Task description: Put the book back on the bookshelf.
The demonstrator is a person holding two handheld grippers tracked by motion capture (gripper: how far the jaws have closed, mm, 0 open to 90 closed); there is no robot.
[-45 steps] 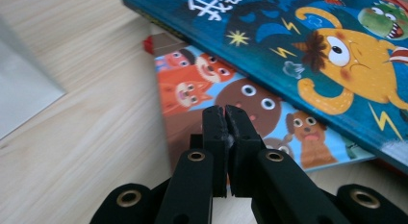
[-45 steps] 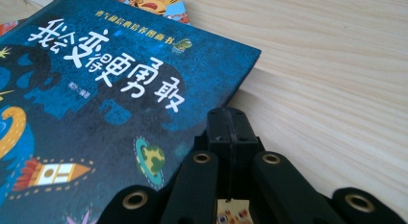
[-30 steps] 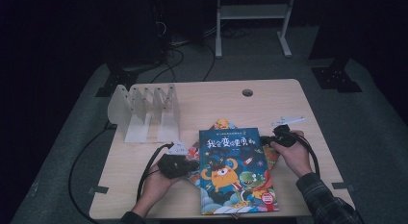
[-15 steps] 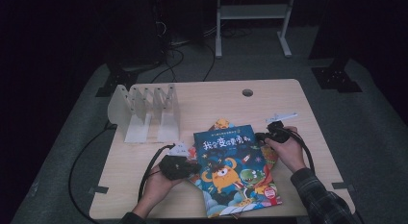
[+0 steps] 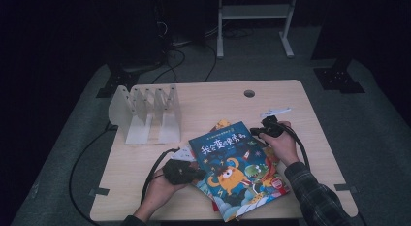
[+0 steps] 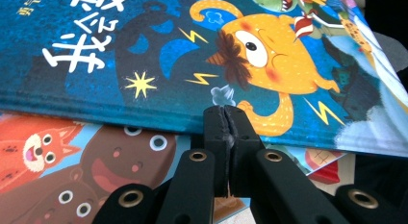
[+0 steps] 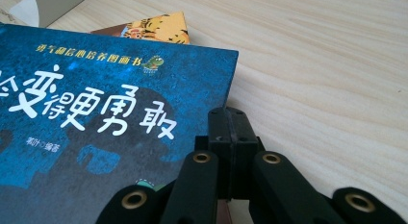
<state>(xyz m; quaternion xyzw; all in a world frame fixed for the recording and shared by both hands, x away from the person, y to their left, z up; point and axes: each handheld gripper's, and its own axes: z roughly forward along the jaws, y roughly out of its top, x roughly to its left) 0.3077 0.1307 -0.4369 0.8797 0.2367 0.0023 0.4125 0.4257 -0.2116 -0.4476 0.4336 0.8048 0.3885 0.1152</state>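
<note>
High view: the blue picture book (image 5: 235,170) lies tilted on a small stack of other books (image 5: 219,127) in the lower centre of the frame, on the pale wooden surface (image 5: 213,102). My left claw (image 5: 194,173) sits at the book's left edge, lower left of centre; my right claw (image 5: 256,132) sits at the book's upper right corner, right of centre. A white slotted book rack (image 5: 148,112) stands at the upper left of the surface, well apart from the stack

Left gripper view: my left claw (image 6: 225,119) has its jaws pressed together with nothing between them, tips against the blue cover's lower edge; the blue book (image 6: 192,56) spans the upper frame, and a cover with brown bear faces (image 6: 91,161) shows beneath it at lower left

Right gripper view: my right claw (image 7: 230,120) is likewise pressed together and pinches nothing, its tips beside the blue book's (image 7: 96,123) right edge; an orange striped cover (image 7: 156,29) peeks out above
</note>
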